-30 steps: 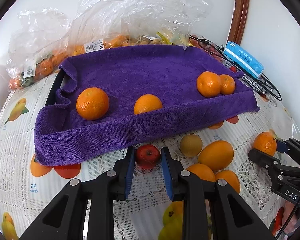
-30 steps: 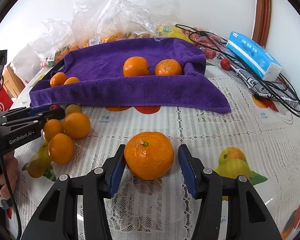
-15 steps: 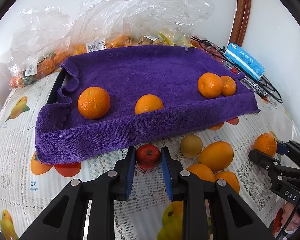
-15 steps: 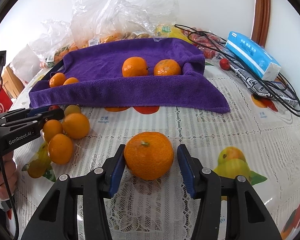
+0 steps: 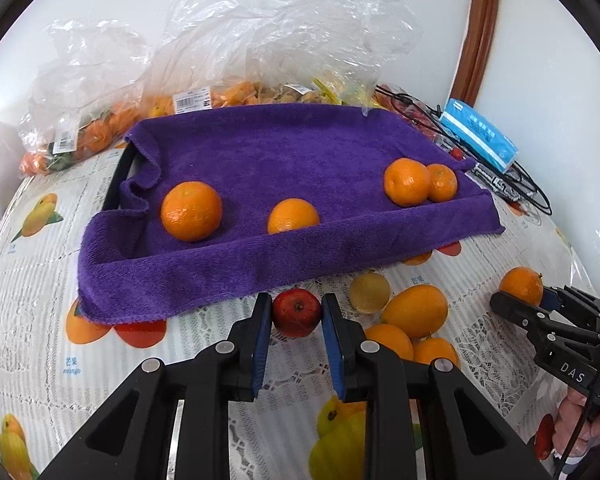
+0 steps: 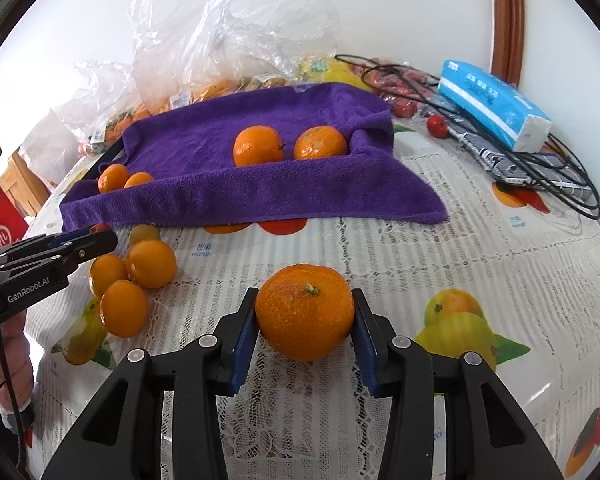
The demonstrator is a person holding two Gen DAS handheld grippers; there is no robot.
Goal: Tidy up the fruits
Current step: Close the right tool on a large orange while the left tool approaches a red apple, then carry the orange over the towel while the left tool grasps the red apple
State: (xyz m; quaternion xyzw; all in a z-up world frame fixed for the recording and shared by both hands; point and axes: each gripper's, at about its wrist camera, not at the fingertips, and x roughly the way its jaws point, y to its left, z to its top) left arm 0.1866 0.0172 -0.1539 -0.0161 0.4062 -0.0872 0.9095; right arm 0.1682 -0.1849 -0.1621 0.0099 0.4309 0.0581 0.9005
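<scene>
White wall and a fruit-printed lace tablecloth [image 5: 32,320] frame the left wrist view, where the left gripper [image 5: 296,312] is clamped on a small red apple [image 5: 296,311], both blue pads touching its sides, just in front of the hanging edge of the purple towel [image 5: 260,152]. On the towel lie four oranges, one at left [image 5: 191,210], one mid-front [image 5: 293,216] and a touching pair at right [image 5: 407,181]. Loose orange and yellow fruit [image 5: 414,311] lies just right of the apple; clear plastic bags [image 5: 260,40] of fruit stand behind the towel, their contents hard to make out. Whatever supports the towel is mostly hidden, only a dark rim showing at its left. Right wrist view: the right gripper [image 6: 305,312] is closed on a large mandarin [image 6: 304,312] resting on the tablecloth, well in front of the towel. A blue tissue pack [image 6: 494,104] and black cables [image 6: 540,168] lie at far right; the left gripper enters at left, its tip partly hiding the apple.
</scene>
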